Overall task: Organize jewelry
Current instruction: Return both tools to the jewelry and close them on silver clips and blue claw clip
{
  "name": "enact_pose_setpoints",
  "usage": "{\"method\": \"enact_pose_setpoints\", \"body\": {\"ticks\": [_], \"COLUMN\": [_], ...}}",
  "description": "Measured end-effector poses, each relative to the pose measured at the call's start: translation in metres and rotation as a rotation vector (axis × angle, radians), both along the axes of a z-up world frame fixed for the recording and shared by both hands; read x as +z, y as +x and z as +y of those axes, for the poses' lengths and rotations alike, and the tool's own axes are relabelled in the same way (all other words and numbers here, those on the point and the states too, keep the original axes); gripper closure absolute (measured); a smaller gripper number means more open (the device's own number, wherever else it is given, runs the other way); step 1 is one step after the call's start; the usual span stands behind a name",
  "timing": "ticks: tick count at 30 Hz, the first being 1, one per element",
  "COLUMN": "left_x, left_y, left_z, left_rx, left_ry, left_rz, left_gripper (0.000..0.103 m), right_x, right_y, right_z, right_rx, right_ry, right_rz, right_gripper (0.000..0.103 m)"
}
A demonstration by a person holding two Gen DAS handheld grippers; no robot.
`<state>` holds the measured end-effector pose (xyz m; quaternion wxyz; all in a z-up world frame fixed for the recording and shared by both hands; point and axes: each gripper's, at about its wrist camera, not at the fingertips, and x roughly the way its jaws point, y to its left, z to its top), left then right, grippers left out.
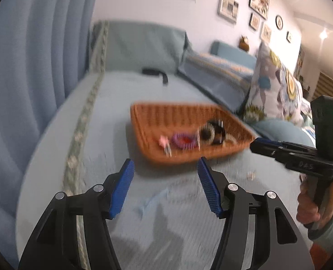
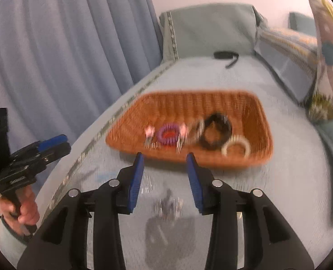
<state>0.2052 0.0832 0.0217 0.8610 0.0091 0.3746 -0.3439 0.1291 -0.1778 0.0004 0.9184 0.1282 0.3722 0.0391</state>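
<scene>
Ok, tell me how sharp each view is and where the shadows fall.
Left wrist view: motion blur smears the wicker basket and its contents, while the left gripper stays crisp, shadow on the blue cover below it. Right wrist view: basket likewise smeared, right gripper sharp, dark shadow beneath; fisheye bends both.

In the right wrist view, the wicker tray (image 2: pixel 252 110) is set on the sofa cover (image 2: pixel 290 180) at 12 o'clock. Inside it, the spiral hair tie (image 2: pixel 168 134) is placed at 9 o'clock of the scrunchie (image 2: pixel 216 132), the bangle (image 2: pixel 236 148) at 4 o'clock.
</scene>
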Motion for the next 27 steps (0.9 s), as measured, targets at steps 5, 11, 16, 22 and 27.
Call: {"method": "enact_pose_setpoints", "body": {"ticks": [5,11,16,22,27], "left_x": [-0.044,-0.072,-0.085,-0.089,-0.087], "left_y": [0.014,0.022,0.023,0.015,0.011], "left_z": [0.004,0.000,-0.020,-0.037,-0.036], "left_rx": [0.015,0.003,-0.019,-0.015,0.032], "left_ry": [0.064,0.111,0.183,0.265,0.247], "left_rz": [0.082,0.125,0.137,0.105,0.123], "left_gripper": [0.047,0.048,0.057,0.072,0.085], "right_x": [-0.047,-0.067,-0.072,-0.078,-0.079], "right_y": [-0.004,0.001,0.003,0.007,0.007], "right_z": [0.004,0.015,0.024,0.024,0.036], "right_rx": [-0.025,-0.002,0.015,0.012,0.037], "right_ry": [-0.029,-0.072,-0.111,-0.107,-0.152], "right_rz": [0.095,0.133,0.150,0.178,0.177], "right_gripper": [0.067,0.067,0.067,0.067,0.067]}}
